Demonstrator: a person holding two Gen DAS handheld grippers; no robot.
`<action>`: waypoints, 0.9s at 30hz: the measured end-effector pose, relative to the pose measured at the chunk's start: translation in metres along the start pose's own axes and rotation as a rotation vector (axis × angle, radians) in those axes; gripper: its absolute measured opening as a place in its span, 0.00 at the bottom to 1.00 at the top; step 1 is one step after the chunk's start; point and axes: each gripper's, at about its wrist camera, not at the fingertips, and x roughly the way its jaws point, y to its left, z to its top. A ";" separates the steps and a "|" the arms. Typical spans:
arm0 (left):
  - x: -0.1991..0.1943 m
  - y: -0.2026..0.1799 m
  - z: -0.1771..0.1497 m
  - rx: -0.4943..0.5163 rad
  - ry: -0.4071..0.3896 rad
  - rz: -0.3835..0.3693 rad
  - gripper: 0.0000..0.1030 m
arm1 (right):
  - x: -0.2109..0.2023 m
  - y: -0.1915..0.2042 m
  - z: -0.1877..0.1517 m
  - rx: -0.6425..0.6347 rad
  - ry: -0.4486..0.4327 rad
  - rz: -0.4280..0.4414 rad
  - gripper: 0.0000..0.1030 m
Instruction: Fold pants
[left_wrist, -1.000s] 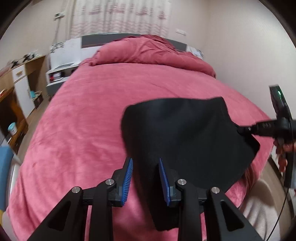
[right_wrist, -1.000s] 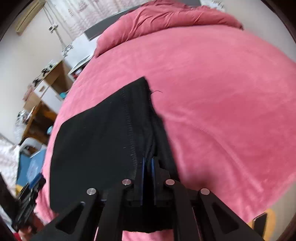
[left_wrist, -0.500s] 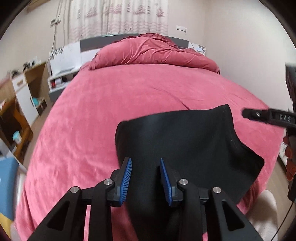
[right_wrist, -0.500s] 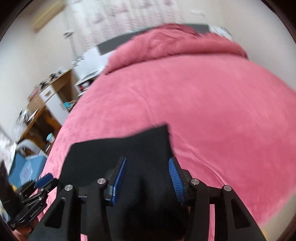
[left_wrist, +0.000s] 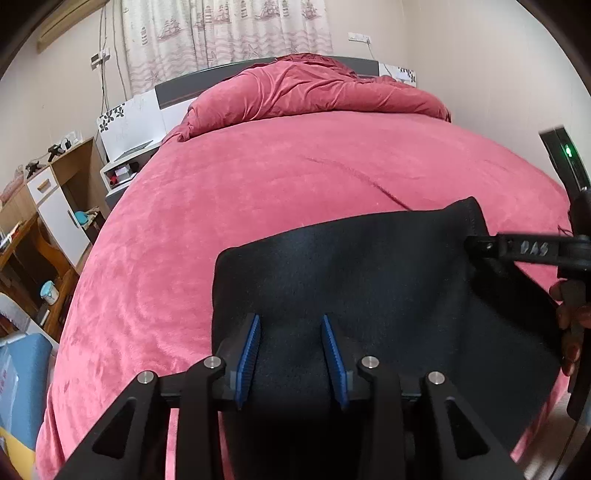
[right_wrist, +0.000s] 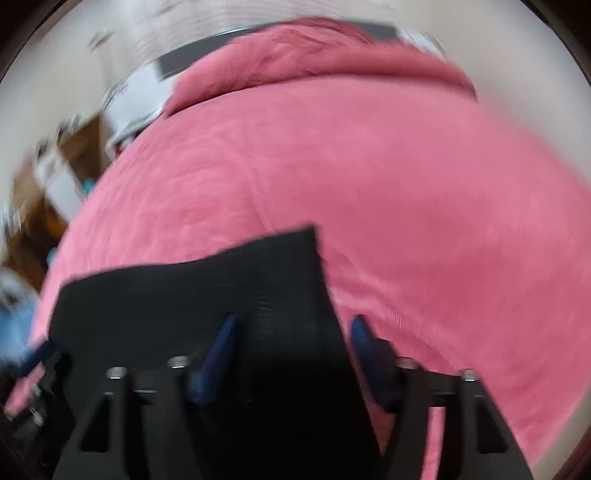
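Observation:
Black pants (left_wrist: 369, 280) lie folded flat on the near part of a pink bed (left_wrist: 295, 177). My left gripper (left_wrist: 291, 354) is open and empty, its blue pads over the near left part of the pants. My right gripper (right_wrist: 291, 350) is open and empty over the near right edge of the pants (right_wrist: 207, 295); this view is blurred. The right gripper's finger (left_wrist: 517, 249) shows at the right in the left wrist view, beside the pants' far right corner.
A bunched pink duvet (left_wrist: 317, 92) lies at the head of the bed before a grey headboard. A wooden desk and white cabinet (left_wrist: 48, 206) stand left of the bed. A wall runs along the right side. A blue object (left_wrist: 18, 369) sits at the lower left.
My right gripper let go of the pants' edge, opened wide and drew back. The pants settled flat on the bed. My left gripper stayed open and rose slightly.

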 end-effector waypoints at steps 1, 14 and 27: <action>0.002 -0.002 0.000 0.005 0.003 0.007 0.34 | 0.004 -0.010 -0.002 0.052 0.010 0.040 0.73; -0.020 0.020 -0.006 -0.088 0.026 -0.034 0.35 | -0.066 0.007 -0.019 -0.032 -0.123 0.029 0.54; -0.039 0.027 -0.034 -0.108 0.059 -0.043 0.35 | -0.065 0.058 -0.068 -0.219 0.012 0.032 0.28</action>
